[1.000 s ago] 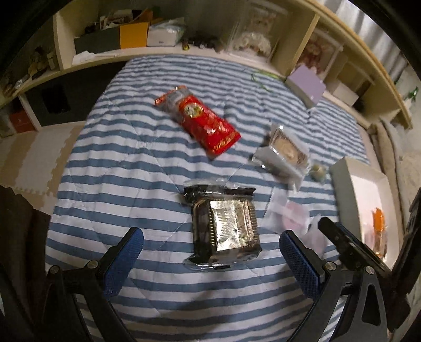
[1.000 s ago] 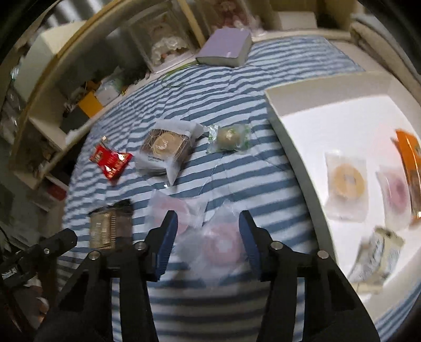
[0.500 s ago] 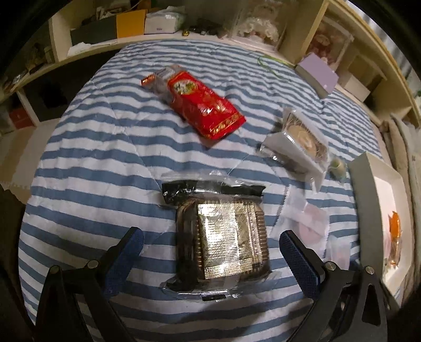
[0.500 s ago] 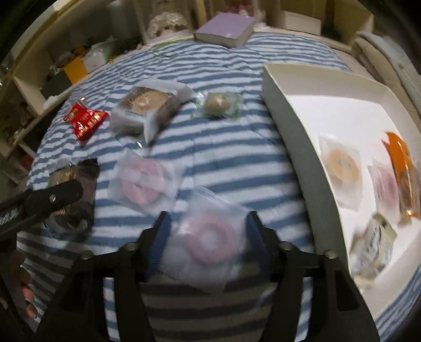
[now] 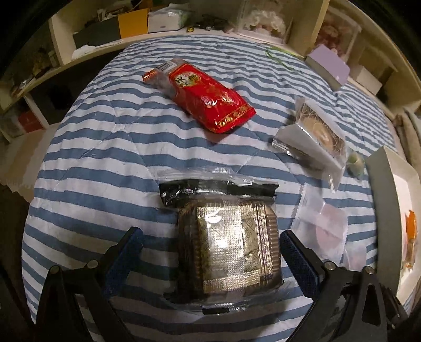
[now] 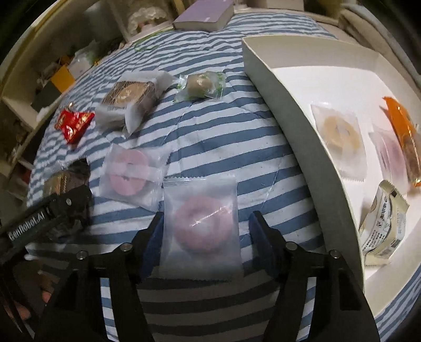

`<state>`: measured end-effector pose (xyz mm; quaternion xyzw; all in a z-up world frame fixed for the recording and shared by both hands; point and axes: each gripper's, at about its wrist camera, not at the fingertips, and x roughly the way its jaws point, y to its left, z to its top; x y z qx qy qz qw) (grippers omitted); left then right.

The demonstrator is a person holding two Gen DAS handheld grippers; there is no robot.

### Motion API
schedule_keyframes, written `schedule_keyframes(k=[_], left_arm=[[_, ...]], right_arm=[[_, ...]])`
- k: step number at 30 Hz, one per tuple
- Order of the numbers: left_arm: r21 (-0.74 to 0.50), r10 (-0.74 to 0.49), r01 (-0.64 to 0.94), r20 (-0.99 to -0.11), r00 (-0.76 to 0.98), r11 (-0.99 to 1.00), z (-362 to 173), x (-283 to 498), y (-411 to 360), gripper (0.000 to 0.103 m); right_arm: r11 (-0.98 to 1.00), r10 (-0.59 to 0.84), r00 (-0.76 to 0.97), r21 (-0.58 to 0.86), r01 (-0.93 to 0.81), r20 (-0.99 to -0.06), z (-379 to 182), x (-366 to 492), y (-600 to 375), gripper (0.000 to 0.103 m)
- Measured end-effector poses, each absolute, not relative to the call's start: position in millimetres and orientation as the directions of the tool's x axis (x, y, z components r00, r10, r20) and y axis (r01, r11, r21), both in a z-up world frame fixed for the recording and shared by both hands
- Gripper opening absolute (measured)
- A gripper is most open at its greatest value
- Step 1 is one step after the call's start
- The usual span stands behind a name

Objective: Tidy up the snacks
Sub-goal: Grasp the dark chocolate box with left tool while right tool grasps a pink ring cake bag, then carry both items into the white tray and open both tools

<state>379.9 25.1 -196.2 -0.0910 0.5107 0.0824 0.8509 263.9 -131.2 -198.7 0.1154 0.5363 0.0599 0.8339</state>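
My left gripper [image 5: 209,243] is open, its fingers on either side of a dark tray pack with a gold foil sachet [image 5: 227,244] lying on the striped bed. My right gripper [image 6: 205,231] is open around a clear packet with a pink doughnut [image 6: 201,223]; whether the pads touch it I cannot tell. A second pink doughnut packet [image 6: 130,173] lies just to its left. The white box [image 6: 276,79] at the right holds several wrapped snacks. A red pouch [image 5: 210,97], a wrapped brown cake [image 5: 313,131] and a small green-wrapped sweet [image 6: 200,85] lie on the bed.
The striped quilt [image 5: 110,147] covers the bed. A lilac book [image 6: 204,14] lies at the far edge. Cluttered shelves [image 5: 131,23] run behind the bed. The left gripper's body [image 6: 47,213] shows at the left of the right wrist view.
My left gripper moved forward and down, so the dark tray pack now sits between its fingers. My right gripper closed in over the pink doughnut packet, which now lies between its fingers.
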Motion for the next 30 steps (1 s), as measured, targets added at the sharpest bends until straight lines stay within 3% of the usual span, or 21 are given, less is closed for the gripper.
schedule_keyframes(k=[5,7,12,13,30], left_arm=[[-0.084,0.040,-0.233,-0.875,0.483,0.969,-189.6,381.0,29.5,0.078],[-0.083,0.031,-0.210,-0.871,0.490,0.974,-186.4,380.7,27.7,0.063],[-0.084,0.019,-0.177,-0.858,0.513,0.981,-176.0,371.3,28.2,0.058],[-0.094,0.009,-0.170,-0.852,0.523,0.981,-172.4,368.4,28.7,0.052],[-0.152,-0.077,-0.061,-0.762,0.643,0.987,-100.4,304.6,9.7,0.051]], right_arm=[[0.965,0.246,0.420,0.262,-0.022,-0.874,-195.5,261.0,-129.3,0.050],[0.964,0.257,0.424,0.262,-0.048,-0.869,-192.7,259.7,-127.5,0.049],[0.960,0.278,0.450,0.267,-0.089,-0.848,-181.0,254.2,-127.8,0.049],[0.959,0.280,0.461,0.265,-0.098,-0.842,-176.9,253.1,-128.4,0.049],[0.943,0.327,0.611,0.285,-0.169,-0.721,-104.4,246.0,-154.9,0.049]])
